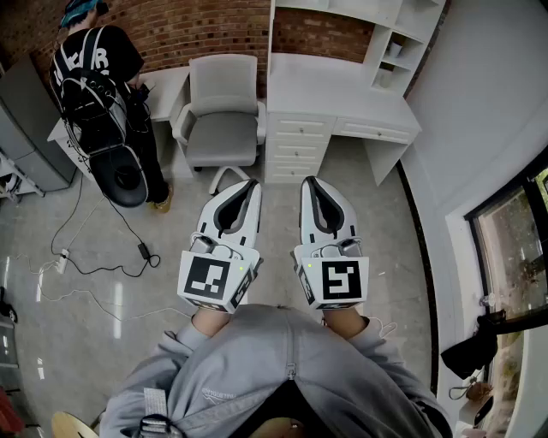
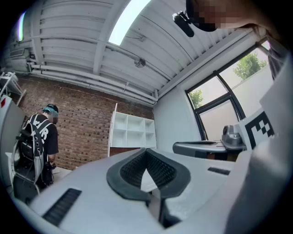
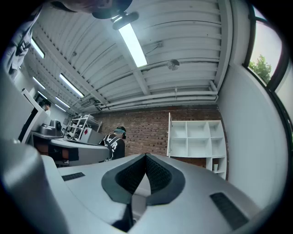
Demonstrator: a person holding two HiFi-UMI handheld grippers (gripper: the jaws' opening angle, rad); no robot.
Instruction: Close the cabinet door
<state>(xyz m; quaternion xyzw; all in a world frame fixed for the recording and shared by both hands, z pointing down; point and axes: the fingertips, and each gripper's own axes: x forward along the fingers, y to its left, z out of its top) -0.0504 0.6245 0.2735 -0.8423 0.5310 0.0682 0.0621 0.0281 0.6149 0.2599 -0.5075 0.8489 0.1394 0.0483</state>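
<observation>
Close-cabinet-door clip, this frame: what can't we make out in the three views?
1. Head view: the shelf unit loses its upper part to the top edge.
2. Right gripper view: a thin white panel beside the shelves is seen edge-on; door or side wall, cannot tell.
3. Both gripper views: the desk is almost wholly hidden behind the shut left gripper and right gripper.
4. Head view: a small object in a shelf cubby is too small to identify.

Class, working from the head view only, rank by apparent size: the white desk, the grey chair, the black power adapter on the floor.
1. white desk
2. grey chair
3. black power adapter, clearly smallest
Desk and chair stand side by side, so nearness barely matters.
</observation>
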